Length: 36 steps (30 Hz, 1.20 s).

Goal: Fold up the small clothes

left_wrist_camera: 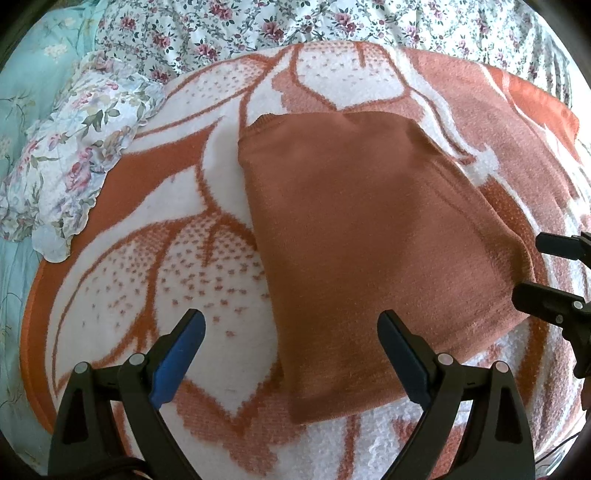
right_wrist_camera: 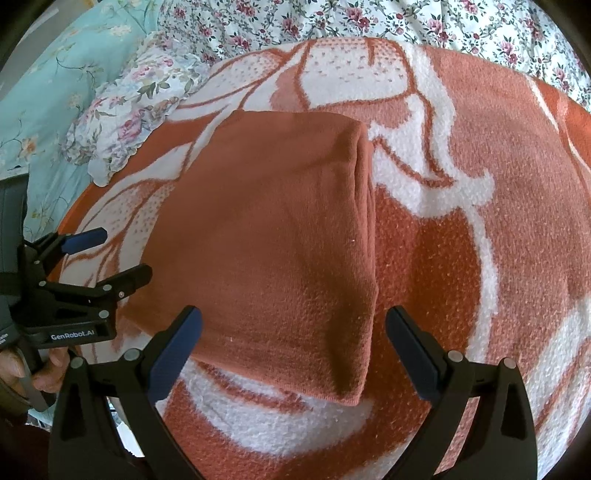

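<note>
A folded rust-brown knit garment (left_wrist_camera: pixel 369 236) lay flat in the centre of the left wrist view, a neat rectangle resting on an orange-and-white blanket (left_wrist_camera: pixel 177 266) woven with a large flower pattern. In the right wrist view the same garment (right_wrist_camera: pixel 273 243) filled the middle of the frame, its stacked folded edge running down its right side and its near corner reaching toward the lower centre.

The left gripper (left_wrist_camera: pixel 291 332) sat at the bottom of its own frame with its blue-padded fingers (left_wrist_camera: pixel 181 350) spread wide, holding nothing; the garment's near left corner lay between them. It also showed at the left edge of the right wrist view (right_wrist_camera: pixel 118 254), jaws parted, just beside the garment's left edge.

The right gripper (right_wrist_camera: pixel 293 332) was likewise spread at the bottom of its frame, empty, with the garment's near edge between its fingers. At the right edge of the left wrist view it appeared again (left_wrist_camera: pixel 532 266), its black fingers apart next to the garment's right side.

A ruffled floral pillow (left_wrist_camera: pixel 70 162) lay in the upper left on a turquoise sheet (left_wrist_camera: pixel 22 85), and a floral-print cover (left_wrist_camera: pixel 295 22) spanned the top.
</note>
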Motion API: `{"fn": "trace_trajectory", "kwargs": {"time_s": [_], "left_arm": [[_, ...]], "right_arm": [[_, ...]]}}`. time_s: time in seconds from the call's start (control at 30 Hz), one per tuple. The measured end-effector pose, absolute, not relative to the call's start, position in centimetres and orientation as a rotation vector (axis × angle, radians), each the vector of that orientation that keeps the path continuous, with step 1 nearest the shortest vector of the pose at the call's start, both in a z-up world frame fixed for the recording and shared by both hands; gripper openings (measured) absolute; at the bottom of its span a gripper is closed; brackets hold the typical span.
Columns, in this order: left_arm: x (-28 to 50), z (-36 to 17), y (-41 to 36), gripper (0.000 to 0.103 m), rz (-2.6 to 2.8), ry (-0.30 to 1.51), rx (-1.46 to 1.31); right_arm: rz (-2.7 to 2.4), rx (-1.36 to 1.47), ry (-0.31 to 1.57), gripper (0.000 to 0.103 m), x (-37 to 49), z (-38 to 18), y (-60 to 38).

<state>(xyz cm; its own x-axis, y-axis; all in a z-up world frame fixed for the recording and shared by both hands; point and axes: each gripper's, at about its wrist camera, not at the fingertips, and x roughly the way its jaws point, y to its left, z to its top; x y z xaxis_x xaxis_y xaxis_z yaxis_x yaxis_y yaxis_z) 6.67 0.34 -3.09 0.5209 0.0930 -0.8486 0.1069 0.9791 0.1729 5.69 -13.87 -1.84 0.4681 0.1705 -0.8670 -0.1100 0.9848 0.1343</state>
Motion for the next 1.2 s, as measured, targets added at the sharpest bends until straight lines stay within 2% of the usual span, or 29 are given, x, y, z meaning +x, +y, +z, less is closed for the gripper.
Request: {"fn": "trace_trajectory", "kwargs": {"time_s": [1.2], "left_arm": [[6.6,-2.5,1.0,0.095,0.013,1.013,0.194]], "right_arm": [[0.171,0.061,1.057,0.099,6.0,-1.5,-12.7]]}}
